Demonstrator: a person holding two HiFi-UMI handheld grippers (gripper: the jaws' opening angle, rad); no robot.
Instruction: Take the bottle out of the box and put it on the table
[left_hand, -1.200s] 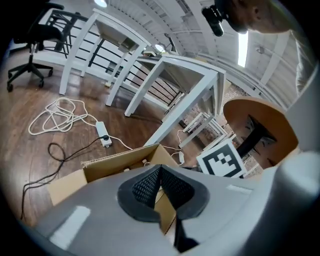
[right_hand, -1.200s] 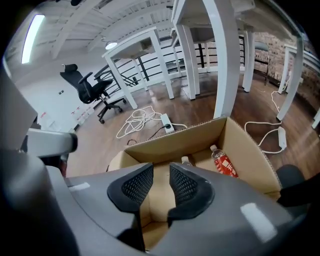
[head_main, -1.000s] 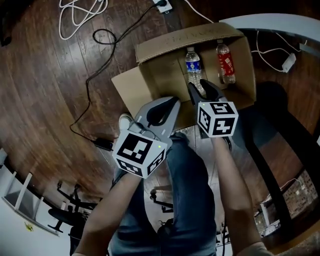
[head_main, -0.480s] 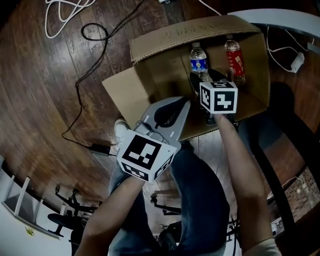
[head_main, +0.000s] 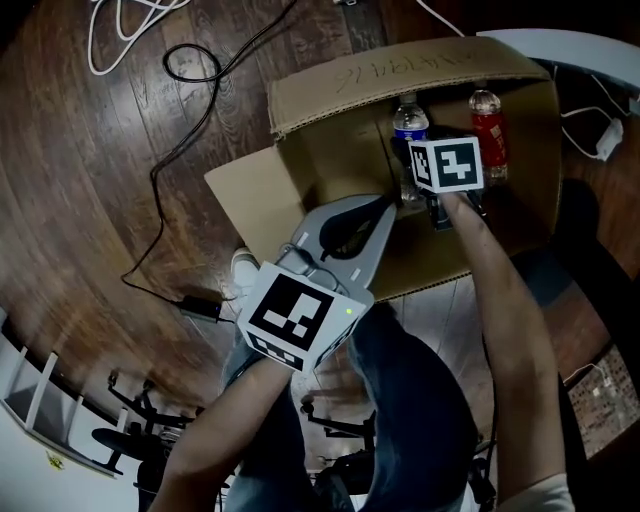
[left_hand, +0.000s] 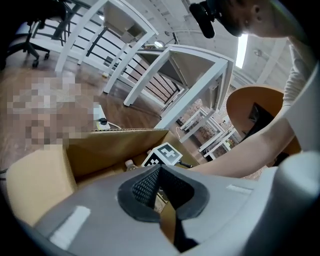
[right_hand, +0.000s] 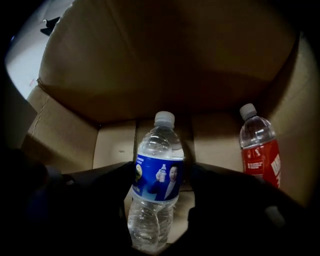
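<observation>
The blue-label bottle (right_hand: 156, 185) appears to lie on the floor of the box (head_main: 320, 150), cap toward the far wall. A red-label bottle (right_hand: 260, 152) lies beside it, apart. We judge the blue-label bottle to be thin-walled clear plastic: light to moderate in weight, smooth, and liable to dent under a hard squeeze. The labelled mid-body offers the firmest hold. It sits between the jaws of the right gripper (head_main: 443, 195), which are opening and, as far as we see, not pressing it. The left gripper (head_main: 383, 208) hangs over the box's near side, jaws together, holding nothing.
</observation>
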